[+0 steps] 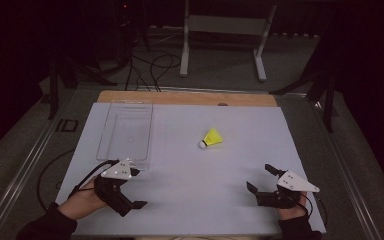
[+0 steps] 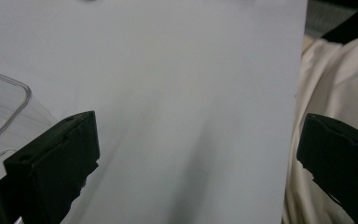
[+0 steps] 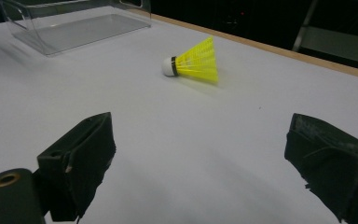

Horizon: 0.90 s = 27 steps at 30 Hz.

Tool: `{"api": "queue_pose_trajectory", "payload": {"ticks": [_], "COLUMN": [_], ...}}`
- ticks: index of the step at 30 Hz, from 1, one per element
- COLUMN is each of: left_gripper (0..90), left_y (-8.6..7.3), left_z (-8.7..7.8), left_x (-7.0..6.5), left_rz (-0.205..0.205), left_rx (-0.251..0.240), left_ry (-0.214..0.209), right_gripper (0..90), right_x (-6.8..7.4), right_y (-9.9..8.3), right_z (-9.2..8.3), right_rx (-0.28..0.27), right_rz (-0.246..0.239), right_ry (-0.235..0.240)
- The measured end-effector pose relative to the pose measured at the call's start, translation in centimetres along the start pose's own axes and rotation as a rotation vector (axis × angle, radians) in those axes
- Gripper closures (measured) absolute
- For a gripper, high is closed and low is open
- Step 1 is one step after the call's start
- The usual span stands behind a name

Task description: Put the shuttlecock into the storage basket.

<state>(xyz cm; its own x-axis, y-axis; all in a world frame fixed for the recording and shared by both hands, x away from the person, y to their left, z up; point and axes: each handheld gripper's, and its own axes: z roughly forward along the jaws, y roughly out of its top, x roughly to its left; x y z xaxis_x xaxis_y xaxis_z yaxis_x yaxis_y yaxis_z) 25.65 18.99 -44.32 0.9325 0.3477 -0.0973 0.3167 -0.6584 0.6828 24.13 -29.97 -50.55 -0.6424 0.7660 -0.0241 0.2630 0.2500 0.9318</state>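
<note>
A yellow shuttlecock [image 1: 211, 138] with a white cork tip lies on its side near the middle of the white table; the right gripper view shows the shuttlecock [image 3: 193, 61] ahead of the jaws, cork pointing left. A clear plastic tray [image 1: 125, 131] sits at the left, empty. My left gripper [image 1: 136, 187] rests open at the front left, just below the tray's near corner [image 2: 9, 109]. At the front right my right gripper [image 1: 261, 178] is open, well short of the shuttlecock. Nothing lies between either pair of jaws.
The white sheet [image 1: 190, 200] covers the table, with a wooden strip [image 1: 187, 98] along the far edge. A cream cloth [image 2: 335, 93] of the person's clothing shows beyond the table's front edge. Behind the table stand a metal frame [image 1: 222, 40] and cables on the floor.
</note>
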Motion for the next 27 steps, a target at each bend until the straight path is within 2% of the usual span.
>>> {"api": "queue_pose_trajectory", "payload": {"ticks": [5,9,13,15,19,23,26,27], "left_gripper": [0.0,0.0,0.0,0.0,0.0,0.0,0.0,0.0], "left_y": [0.7,1.1,1.5,2.0,2.6,3.2,3.7,3.8], "left_z": [0.5,1.1,1.8,2.3,2.8,3.5,3.9,4.1], "left_x": [0.1,0.1,-0.1,-0.2,-0.5,-0.9,-1.0,-1.1], "left_rz": [0.022,0.020,0.040,0.042,0.043,0.069,0.078,0.070], "left_rx": [0.080,0.126,0.190,0.235,0.268,0.312,0.328,0.327], "left_ry": [-0.008,-0.020,-0.016,0.000,0.013,0.039,0.041,0.047], "right_gripper": [8.2,8.2,8.2,8.2,8.2,8.2,8.2,8.2], "right_x": [0.0,0.0,0.0,0.1,0.1,0.1,0.1,0.1], "right_y": [0.0,0.0,0.0,0.0,0.0,0.0,0.0,0.0], "right_z": [0.0,0.0,0.1,0.1,0.1,0.2,0.2,0.1], "right_rx": [0.000,0.002,0.009,0.010,0.014,0.015,0.016,0.015], "right_rz": [-0.004,-0.004,-0.002,-0.005,-0.006,-0.007,-0.007,-0.006], "right_ry": [-0.003,-0.002,0.002,0.001,-0.001,-0.002,-0.002,0.000]}}
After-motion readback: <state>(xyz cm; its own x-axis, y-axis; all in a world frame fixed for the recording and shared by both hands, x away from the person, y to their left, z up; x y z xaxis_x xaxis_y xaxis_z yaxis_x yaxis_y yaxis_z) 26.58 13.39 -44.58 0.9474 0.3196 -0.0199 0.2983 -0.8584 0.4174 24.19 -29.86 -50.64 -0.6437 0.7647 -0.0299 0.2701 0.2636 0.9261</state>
